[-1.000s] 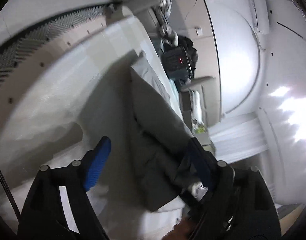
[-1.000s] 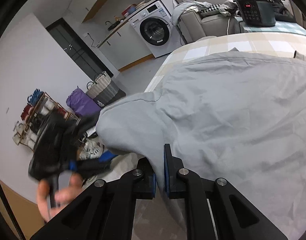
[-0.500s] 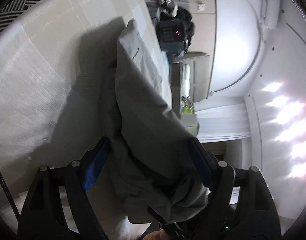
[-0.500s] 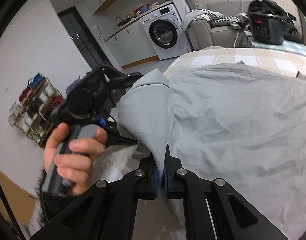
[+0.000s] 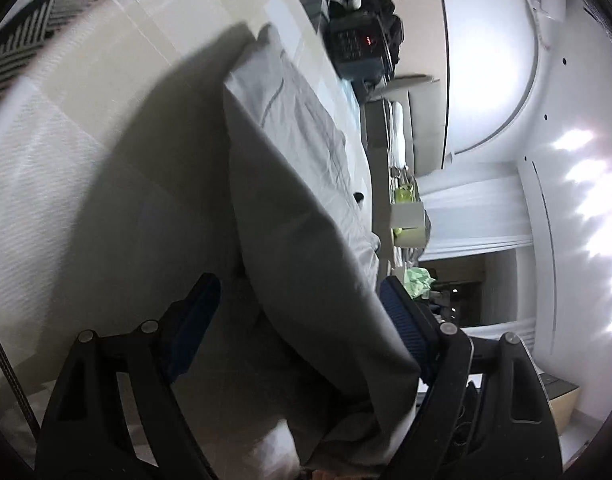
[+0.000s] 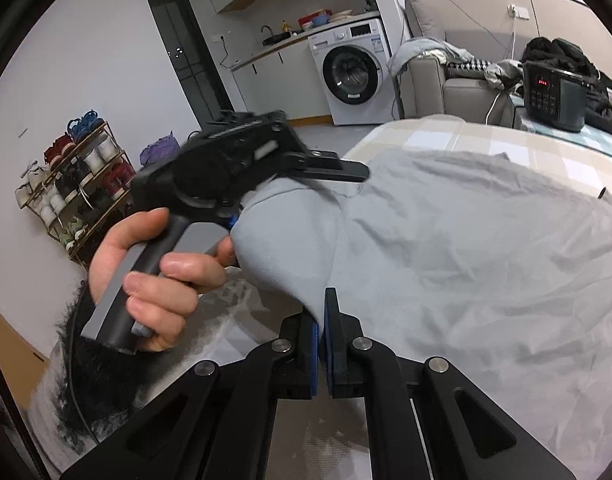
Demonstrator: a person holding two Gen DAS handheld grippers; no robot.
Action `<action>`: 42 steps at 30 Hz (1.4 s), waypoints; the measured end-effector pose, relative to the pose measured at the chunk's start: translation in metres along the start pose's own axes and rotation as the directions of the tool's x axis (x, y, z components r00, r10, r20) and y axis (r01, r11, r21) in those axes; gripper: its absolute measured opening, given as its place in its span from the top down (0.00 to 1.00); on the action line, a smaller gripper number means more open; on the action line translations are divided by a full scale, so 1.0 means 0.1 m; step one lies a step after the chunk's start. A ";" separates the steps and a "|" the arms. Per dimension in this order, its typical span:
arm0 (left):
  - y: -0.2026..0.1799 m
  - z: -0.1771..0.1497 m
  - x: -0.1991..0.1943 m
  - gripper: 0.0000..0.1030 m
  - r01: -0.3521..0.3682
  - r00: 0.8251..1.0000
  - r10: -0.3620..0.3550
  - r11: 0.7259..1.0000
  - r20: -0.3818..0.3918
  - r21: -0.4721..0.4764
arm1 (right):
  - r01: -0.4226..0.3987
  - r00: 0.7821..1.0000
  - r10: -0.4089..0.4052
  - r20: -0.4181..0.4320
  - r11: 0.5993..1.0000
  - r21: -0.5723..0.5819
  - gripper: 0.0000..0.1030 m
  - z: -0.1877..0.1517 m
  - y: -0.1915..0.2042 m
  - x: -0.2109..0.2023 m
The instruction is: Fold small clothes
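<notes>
A pale grey garment (image 6: 465,264), wrinkled, lies spread on the checked counter (image 6: 517,144), its near corner lifted. Its far edge is cut off. The right tongs (image 6: 321,332) pinch that corner tight; the left tongs (image 5: 302,320) gape wide, with a fold of cloth draped between them.

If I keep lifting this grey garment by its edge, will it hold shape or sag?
Probably sag: the grey garment drapes and creases across the table, so it looks floppy. Likely light, since the right gripper, shut on one thin edge, holds it up. It may slide off the left gripper, whose fingers stand wide apart around the cloth.
</notes>
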State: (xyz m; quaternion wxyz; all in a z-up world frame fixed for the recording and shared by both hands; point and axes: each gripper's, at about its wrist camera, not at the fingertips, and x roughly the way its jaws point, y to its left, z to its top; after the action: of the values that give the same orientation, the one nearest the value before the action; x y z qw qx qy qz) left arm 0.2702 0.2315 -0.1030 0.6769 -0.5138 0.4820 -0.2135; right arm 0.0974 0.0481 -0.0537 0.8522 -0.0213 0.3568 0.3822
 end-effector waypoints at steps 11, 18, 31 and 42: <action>-0.02 0.11 0.24 0.95 -0.182 0.978 0.182 0.983 0.104 -0.002 | 0.006 1.000 -0.006 -0.012 1.000 -0.009 0.97 -0.07 0.01 0.04; -0.72 -0.05 0.11 0.96 -0.232 0.965 0.207 0.960 0.161 0.155 | -0.043 0.998 0.039 0.056 0.996 0.074 0.97 -0.09 -0.12 -0.14; -3.06 -0.83 2.00 0.95 -0.379 0.898 0.440 0.752 0.017 0.538 | -0.132 0.911 -0.027 0.413 0.927 0.352 0.97 -0.47 -1.00 -1.44; -3.03 -1.66 3.00 0.40 -0.119 0.911 0.335 0.773 -0.242 0.623 | 0.159 0.955 -0.277 0.102 0.773 0.615 0.86 -1.25 -2.18 -2.03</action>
State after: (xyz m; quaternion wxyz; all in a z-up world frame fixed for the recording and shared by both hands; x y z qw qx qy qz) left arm 0.3214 -0.2008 0.0390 0.7308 -0.1675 0.5588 -0.3545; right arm 0.0769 -0.2740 -0.0716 0.8830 0.2440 0.3727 0.1480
